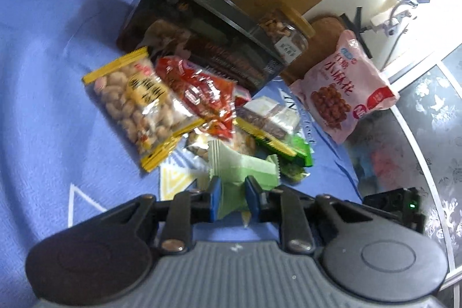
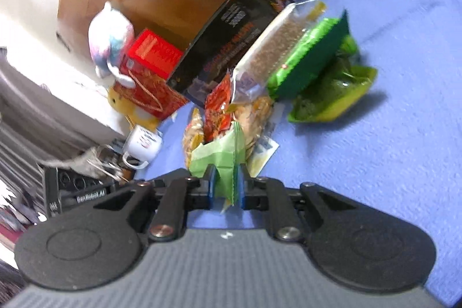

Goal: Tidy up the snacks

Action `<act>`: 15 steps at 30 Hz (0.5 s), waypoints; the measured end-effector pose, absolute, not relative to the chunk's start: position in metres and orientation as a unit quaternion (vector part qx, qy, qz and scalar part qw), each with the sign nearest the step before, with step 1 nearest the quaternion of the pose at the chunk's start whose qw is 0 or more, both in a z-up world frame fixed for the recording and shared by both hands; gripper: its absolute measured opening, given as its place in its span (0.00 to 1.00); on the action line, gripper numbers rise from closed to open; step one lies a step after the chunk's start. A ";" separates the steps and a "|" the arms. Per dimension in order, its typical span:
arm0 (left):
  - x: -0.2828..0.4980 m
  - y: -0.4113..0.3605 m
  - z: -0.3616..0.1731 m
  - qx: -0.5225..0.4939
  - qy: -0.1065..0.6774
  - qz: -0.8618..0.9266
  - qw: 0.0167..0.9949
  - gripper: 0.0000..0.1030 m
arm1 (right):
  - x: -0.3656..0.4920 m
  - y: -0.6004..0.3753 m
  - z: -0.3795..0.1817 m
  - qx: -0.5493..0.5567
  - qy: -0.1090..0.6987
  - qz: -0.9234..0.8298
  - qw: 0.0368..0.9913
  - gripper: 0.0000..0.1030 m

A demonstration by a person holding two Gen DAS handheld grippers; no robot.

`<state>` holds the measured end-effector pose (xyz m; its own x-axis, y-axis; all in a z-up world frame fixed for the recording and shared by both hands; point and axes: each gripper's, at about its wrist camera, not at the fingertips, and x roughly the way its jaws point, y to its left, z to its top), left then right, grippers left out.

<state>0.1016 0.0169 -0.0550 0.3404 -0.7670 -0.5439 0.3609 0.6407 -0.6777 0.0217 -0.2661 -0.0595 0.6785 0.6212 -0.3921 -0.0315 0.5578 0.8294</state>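
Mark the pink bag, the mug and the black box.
pink bag [image 1: 343, 85], left wrist view, middle of its front.
mug [image 2: 143, 143], right wrist view, its side.
black box [image 2: 228, 39], right wrist view, printed face.

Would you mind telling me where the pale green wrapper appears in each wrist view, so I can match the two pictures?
Left wrist view: the pale green wrapper lies low in the centre, clamped between the left gripper fingers.
Right wrist view: the same wrapper sits low in the centre, pinched by the right gripper.
Shared landmark: the dark box behind the snack pile.
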 end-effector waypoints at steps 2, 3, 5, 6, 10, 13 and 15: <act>0.102 0.022 -0.050 -0.232 0.441 -0.357 0.790 0.30 | 0.020 -0.269 -0.061 0.443 0.345 0.195 0.804 0.17; 0.103 0.024 -0.049 -0.230 0.441 -0.348 0.794 0.38 | 0.020 -0.270 -0.062 0.445 0.348 0.187 0.804 0.16; 0.108 0.029 -0.052 -0.232 0.451 -0.326 0.798 0.46 | 0.019 -0.271 -0.062 0.457 0.346 0.182 0.799 0.16; 0.110 0.031 -0.056 -0.237 0.458 -0.326 0.793 0.46 | 0.018 -0.273 -0.063 0.465 0.347 0.178 0.795 0.16; 0.117 0.032 -0.070 -0.269 0.476 -0.344 0.764 0.50 | 0.017 -0.286 -0.073 0.517 0.341 0.179 0.764 0.16; 0.121 0.025 -0.072 -0.281 0.477 -0.357 0.752 0.45 | 0.018 -0.287 -0.073 0.523 0.341 0.187 0.758 0.16; 0.124 0.016 -0.072 -0.282 0.480 -0.369 0.744 0.23 | 0.018 -0.285 -0.070 0.509 0.345 0.189 0.766 0.16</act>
